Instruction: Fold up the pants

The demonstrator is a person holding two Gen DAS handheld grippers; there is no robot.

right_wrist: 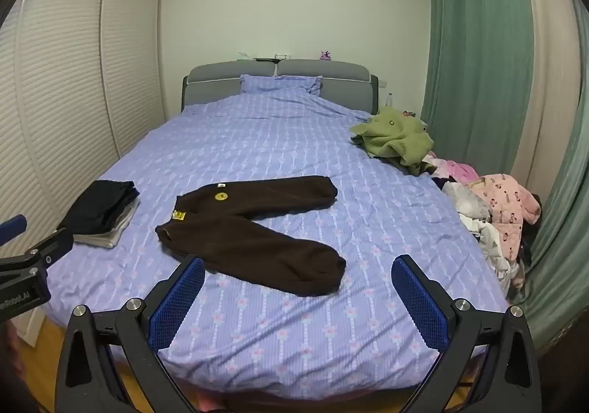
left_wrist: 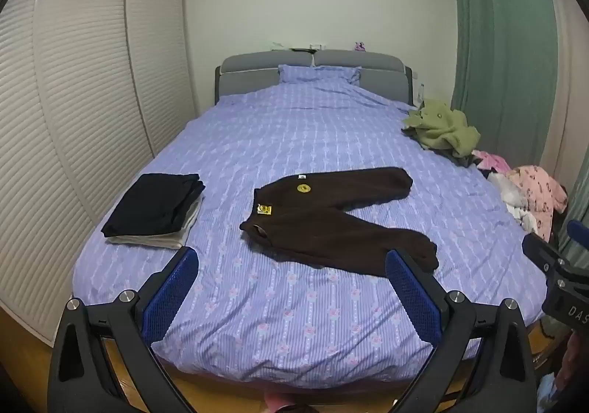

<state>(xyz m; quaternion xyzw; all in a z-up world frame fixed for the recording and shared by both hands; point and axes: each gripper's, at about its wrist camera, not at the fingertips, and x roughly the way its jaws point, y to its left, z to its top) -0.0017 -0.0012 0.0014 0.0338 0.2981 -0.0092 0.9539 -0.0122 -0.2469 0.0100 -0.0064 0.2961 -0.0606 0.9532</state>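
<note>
Dark brown fleece pants (left_wrist: 331,218) lie spread flat on the purple bedspread (left_wrist: 294,126), waistband to the left with yellow patches, legs splayed to the right. They also show in the right wrist view (right_wrist: 254,229). My left gripper (left_wrist: 291,258) is open and empty, held above the bed's near end, short of the pants. My right gripper (right_wrist: 298,265) is open and empty, near the lower leg's cuff. Each gripper shows at the edge of the other's view.
A folded stack of dark and pale clothes (left_wrist: 158,210) sits at the bed's left edge. A green garment (left_wrist: 441,129) and a pile of pink and white clothes (left_wrist: 530,192) lie along the right edge. Louvred wardrobe doors stand left, green curtains right.
</note>
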